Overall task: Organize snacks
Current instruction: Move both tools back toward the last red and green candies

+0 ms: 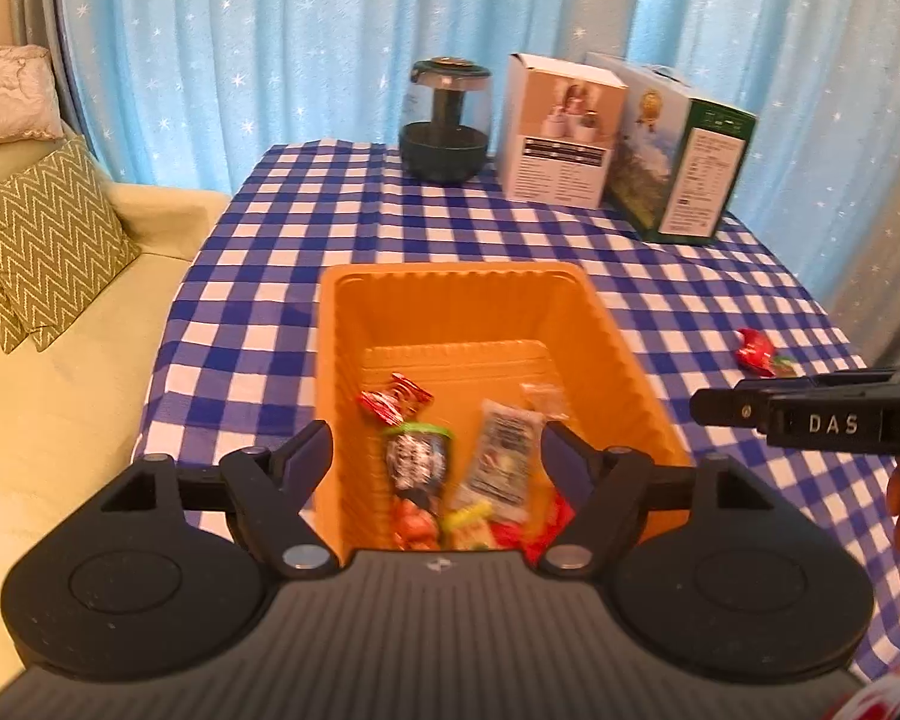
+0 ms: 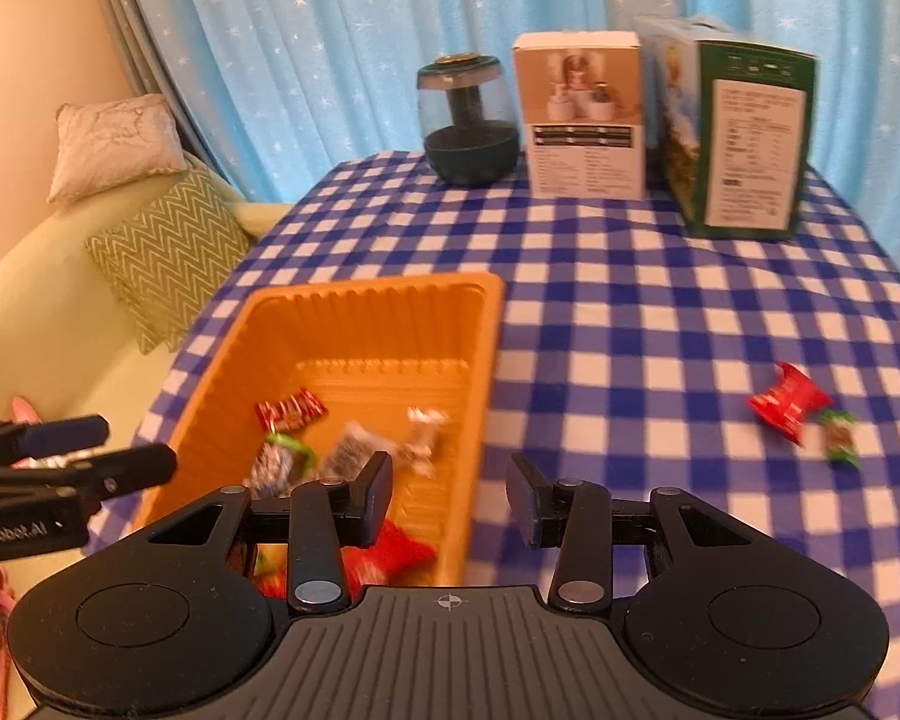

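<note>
An orange plastic tray [image 1: 624, 354] sits on the blue checked tablecloth and holds several wrapped snacks [image 1: 417, 462]. My left gripper [image 1: 438, 450] is open and empty, above the tray's near end. My right gripper [image 2: 450, 495] is open and empty, over the tray's right rim [image 2: 480, 396]. A red snack packet [image 2: 786, 399] and a small green one [image 2: 840, 444] lie on the cloth to the right of the tray; the red one also shows in the left wrist view [image 1: 756, 351]. The right gripper's fingers [image 1: 750, 405] show at the right edge of the left view.
At the table's back stand a dark glass jar [image 2: 471, 120], a white carton [image 2: 582, 114] and a green carton [image 2: 744, 132]. A pale sofa with cushions [image 1: 42, 240] is to the left. Blue star curtains hang behind.
</note>
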`<state>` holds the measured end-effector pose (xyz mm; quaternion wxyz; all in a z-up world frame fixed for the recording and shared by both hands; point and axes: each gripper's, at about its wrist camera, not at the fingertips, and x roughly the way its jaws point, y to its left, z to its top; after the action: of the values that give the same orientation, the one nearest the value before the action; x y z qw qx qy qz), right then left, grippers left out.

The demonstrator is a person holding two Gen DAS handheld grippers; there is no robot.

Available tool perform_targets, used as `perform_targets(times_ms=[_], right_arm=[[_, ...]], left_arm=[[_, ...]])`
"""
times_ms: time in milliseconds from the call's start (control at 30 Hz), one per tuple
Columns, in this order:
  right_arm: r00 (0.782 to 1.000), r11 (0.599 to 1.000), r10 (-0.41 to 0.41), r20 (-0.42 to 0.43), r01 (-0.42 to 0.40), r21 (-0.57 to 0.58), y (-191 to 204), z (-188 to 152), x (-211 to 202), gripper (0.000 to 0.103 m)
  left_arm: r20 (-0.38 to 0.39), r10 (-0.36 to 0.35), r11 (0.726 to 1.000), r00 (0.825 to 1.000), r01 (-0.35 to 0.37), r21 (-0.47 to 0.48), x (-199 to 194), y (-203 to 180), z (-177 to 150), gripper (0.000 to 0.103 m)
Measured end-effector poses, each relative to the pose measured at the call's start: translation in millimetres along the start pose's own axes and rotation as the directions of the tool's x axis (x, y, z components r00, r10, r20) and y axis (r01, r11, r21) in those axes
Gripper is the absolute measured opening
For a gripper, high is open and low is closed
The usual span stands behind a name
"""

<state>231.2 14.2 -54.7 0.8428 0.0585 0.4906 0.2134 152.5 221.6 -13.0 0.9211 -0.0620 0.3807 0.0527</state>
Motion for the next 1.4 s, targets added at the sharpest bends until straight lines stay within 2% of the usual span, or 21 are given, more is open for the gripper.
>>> perform_targets(times_ms=[200,367,467,933,1133,1400], right_arm=[[0.998,0.999,-0.054,0.021,0.054,0.000,-4.6,-23.3,-40.9,0.045],[0.995,0.996,-0.086,0.049,0.086,-0.006,-5.7,-42.7,-76.8,0.064],[0.993,0.995,-0.101,0.065,0.102,-0.008,-6.4,-54.9,-96.6,0.067],[0.979,0.980,-0.190,0.072,0.185,0.069,-47.0,-100.9,-162.2,0.070],[0.968,0.967,-0.239,0.071,0.231,0.111,-69.1,-114.7,-180.5,0.070],[0.962,0.956,-0.265,0.071,0.253,0.147,-89.1,-123.6,-192.5,0.070]], left_arm=[[0.013,-0.022,1.000,1.000,0.022,0.004,-30.4,-26.3,-14.6,0.079],[0.027,-0.038,0.999,0.999,0.038,0.001,-54.8,-47.8,-26.4,0.084],[0.043,-0.047,0.999,0.998,0.046,0.011,-68.0,-60.7,-33.6,0.087],[0.068,-0.081,0.996,0.994,0.079,0.029,-106.9,-120.4,-68.9,0.096],[0.068,-0.088,0.996,0.994,0.086,0.024,-108.5,-136.7,-77.5,0.096],[0.057,-0.109,0.993,0.992,0.106,0.048,-103.2,-158.0,-82.1,0.097]])
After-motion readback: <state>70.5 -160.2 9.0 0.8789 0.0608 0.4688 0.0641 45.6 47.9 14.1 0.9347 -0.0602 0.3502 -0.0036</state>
